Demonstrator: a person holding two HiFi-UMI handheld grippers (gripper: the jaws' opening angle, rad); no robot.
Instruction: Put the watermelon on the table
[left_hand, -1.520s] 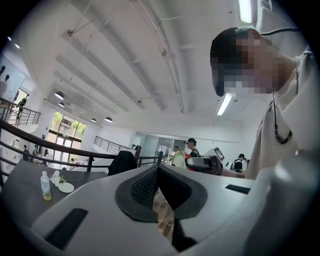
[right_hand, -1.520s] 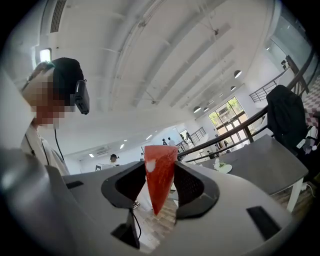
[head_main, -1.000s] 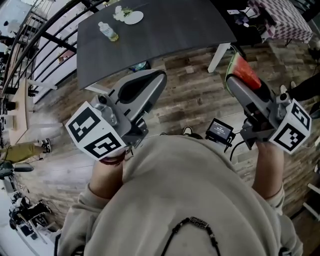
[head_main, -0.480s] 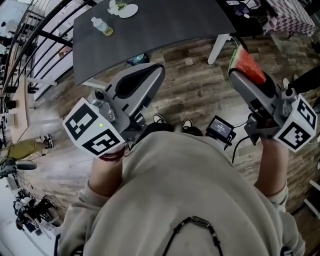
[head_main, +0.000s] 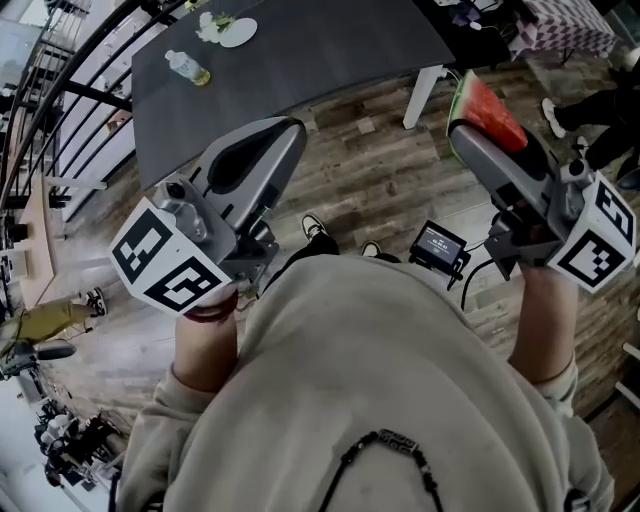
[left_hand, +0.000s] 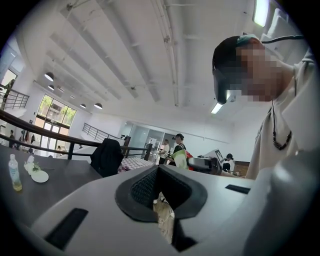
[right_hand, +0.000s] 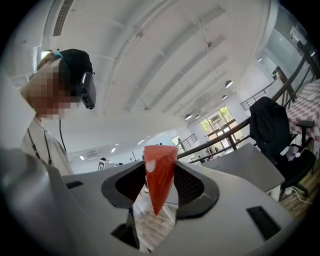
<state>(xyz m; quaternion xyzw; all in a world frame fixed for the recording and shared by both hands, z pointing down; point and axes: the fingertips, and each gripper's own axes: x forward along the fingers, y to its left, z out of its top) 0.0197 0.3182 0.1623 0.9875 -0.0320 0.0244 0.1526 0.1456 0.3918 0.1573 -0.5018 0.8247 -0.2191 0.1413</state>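
A red watermelon wedge (head_main: 487, 112) with a green rind sits between the jaws of my right gripper (head_main: 470, 128), which is shut on it. In the right gripper view the watermelon wedge (right_hand: 160, 172) points tip down between the black pads. My left gripper (head_main: 283, 140) is shut and holds nothing; in its own view the left gripper (left_hand: 157, 169) shows its pads meeting at the tip. Both grippers are held level above the wooden floor, short of the dark grey table (head_main: 320, 55) ahead.
A plastic bottle (head_main: 188, 67) and a white plate (head_main: 237, 32) stand at the table's far left. A black railing (head_main: 60, 90) runs along the left. A small black screen device (head_main: 438, 248) hangs near my waist. A chair with a dark jacket (right_hand: 272, 125) stands at the right.
Both grippers have moved a little toward the table as the person steps forward. The watermelon stays gripped in the right gripper.
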